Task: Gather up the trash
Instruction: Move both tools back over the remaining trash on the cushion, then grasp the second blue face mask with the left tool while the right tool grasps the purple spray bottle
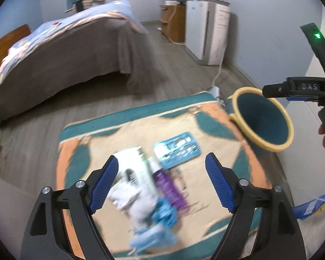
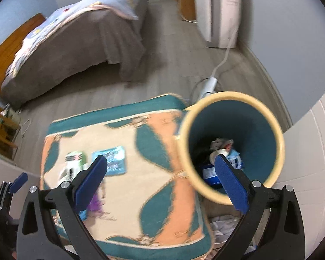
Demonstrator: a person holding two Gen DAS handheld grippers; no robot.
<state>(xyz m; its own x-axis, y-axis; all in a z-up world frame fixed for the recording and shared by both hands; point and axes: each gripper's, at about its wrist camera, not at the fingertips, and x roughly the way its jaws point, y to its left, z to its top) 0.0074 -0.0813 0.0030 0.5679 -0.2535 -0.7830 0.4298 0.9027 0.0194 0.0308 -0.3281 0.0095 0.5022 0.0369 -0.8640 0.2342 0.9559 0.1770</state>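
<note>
A: Start with the big things. What lies under the fingers?

B: A patterned rug in teal, orange and cream [image 1: 244, 151], spread beneath both grippers. Beyond the right gripper [image 2: 160, 182], just past its right fingertip, stands a teal plastic bin with a cream rim [image 2: 277, 151], mouth open and scraps already at the bottom, probably parked at the rug's edge for short trips.

A: And the trash still out?

B: Between the fingers of the left gripper [image 1: 162, 182] lies a heap: a white-and-green carton [image 1: 136, 164], a purple tube [image 1: 169, 186], crumpled blue plastic [image 1: 164, 214]. A teal blister pack [image 1: 176, 150] sits just beyond the tips.

A: Fingers?

B: Both pairs spread wide, nothing between the pads; I'd judge the left is lined up for the heap.
</note>
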